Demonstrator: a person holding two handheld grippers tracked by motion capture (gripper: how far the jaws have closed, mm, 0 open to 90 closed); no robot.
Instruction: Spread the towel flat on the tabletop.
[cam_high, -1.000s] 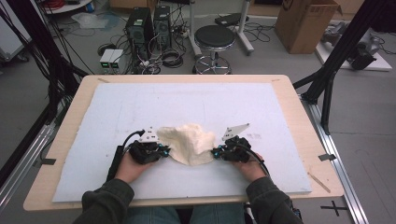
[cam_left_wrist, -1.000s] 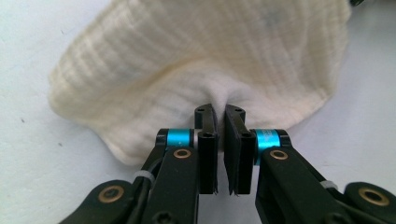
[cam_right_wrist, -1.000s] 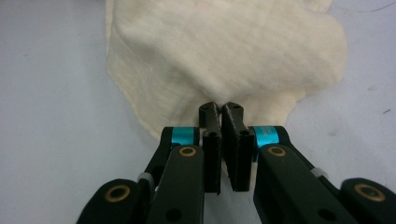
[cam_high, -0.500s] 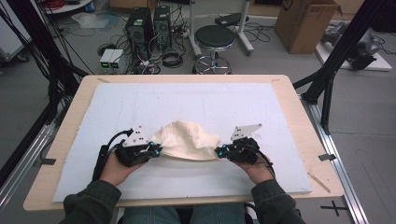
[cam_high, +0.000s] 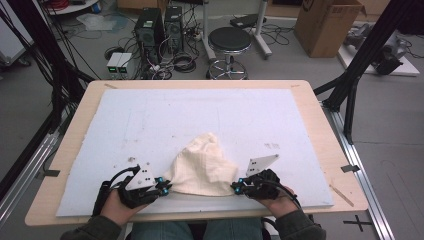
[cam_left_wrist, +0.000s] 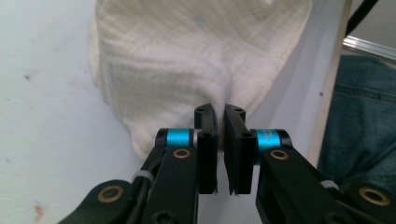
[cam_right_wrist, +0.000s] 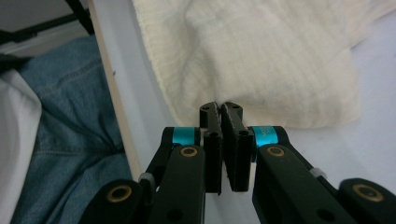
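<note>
Cream cloth (cam_high: 202, 167) bunched on pale blue mat (cam_high: 200, 120), left hand-held gripper (cam_high: 165, 187) and right hand-held gripper (cam_high: 235, 187) clamped on its near corners — wooden table (cam_high: 320, 115)

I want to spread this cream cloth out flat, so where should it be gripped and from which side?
Grip the cream cloth at its two near-edge corners, coming in low from the person's side. The hem there lies thin on the white mat, while the middle bunches up. The left gripper and right gripper already pinch those corners.
</note>
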